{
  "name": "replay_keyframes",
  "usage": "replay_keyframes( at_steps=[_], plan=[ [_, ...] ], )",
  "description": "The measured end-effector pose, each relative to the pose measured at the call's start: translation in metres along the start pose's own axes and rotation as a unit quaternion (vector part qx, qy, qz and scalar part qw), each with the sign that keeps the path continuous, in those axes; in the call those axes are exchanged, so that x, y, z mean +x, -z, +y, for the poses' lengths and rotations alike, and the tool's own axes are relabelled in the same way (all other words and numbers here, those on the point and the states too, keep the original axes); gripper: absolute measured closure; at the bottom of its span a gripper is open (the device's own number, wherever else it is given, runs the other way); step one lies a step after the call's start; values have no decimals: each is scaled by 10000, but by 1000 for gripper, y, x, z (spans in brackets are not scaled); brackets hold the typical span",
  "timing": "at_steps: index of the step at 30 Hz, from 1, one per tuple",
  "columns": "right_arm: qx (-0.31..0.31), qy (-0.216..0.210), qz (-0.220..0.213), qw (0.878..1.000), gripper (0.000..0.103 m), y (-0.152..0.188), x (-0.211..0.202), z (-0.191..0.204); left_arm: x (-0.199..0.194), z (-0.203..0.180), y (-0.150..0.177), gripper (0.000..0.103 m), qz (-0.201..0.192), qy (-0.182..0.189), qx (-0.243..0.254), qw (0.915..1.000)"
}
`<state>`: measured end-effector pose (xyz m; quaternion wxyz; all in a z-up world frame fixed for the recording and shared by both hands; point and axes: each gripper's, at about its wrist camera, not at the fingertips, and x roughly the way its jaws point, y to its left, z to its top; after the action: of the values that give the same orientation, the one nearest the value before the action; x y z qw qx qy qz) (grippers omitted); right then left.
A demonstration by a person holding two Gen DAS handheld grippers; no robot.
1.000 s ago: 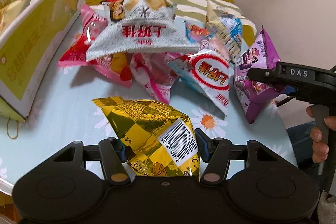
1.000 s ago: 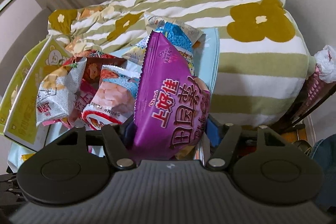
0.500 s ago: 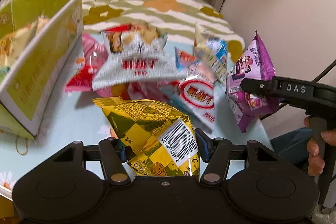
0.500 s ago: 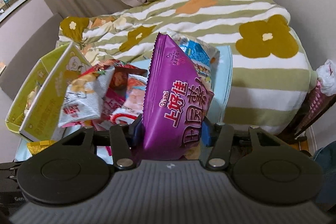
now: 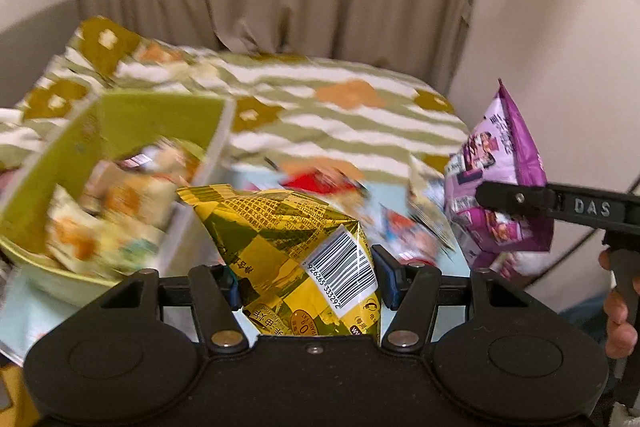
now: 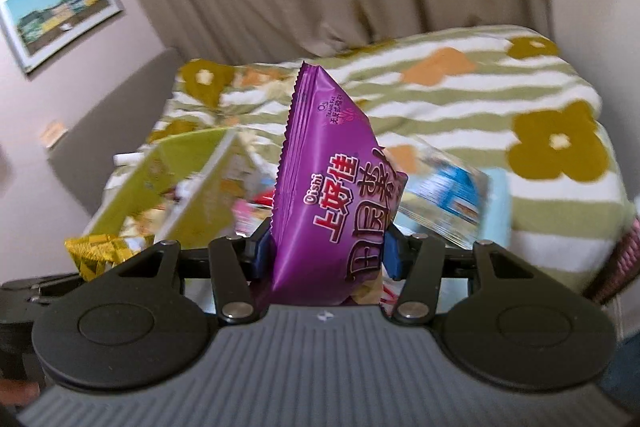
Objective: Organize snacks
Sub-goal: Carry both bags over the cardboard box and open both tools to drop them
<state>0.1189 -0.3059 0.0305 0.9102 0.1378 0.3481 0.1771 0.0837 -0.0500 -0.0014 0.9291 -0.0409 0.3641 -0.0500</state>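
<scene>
Left gripper (image 5: 308, 277): clamped on one yellow checkered snack bag (image 5: 288, 247), barcode label outward, held beside the green box (image 5: 120, 123). Right gripper (image 6: 326, 255): clamped on one purple snack bag (image 6: 332, 195), printed "Oishi", held above the blurred loose packets (image 5: 384, 211). That gripper's arm reads "DAS".
</scene>
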Motion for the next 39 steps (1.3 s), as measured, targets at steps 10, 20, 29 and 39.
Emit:
replay_keyframes(
  at_steps=[10, 20, 29, 39],
  plan=[
    [-424, -614, -199, 9970, 36, -40, 29, 94, -17, 102, -56, 39, -437, -471, -40, 9979],
    [-241, -699, -106, 9972, 35, -73, 123, 175, 38, 216, -110, 39, -98, -143, 82, 9998],
    [168, -288, 64, 9994, 35, -83, 204, 234, 120, 275, -133, 35, 521, 595, 290, 9964],
    [499, 116, 304, 9982, 35, -67, 234, 245, 140, 296, -124, 5, 805, 785, 237, 9934]
  ],
)
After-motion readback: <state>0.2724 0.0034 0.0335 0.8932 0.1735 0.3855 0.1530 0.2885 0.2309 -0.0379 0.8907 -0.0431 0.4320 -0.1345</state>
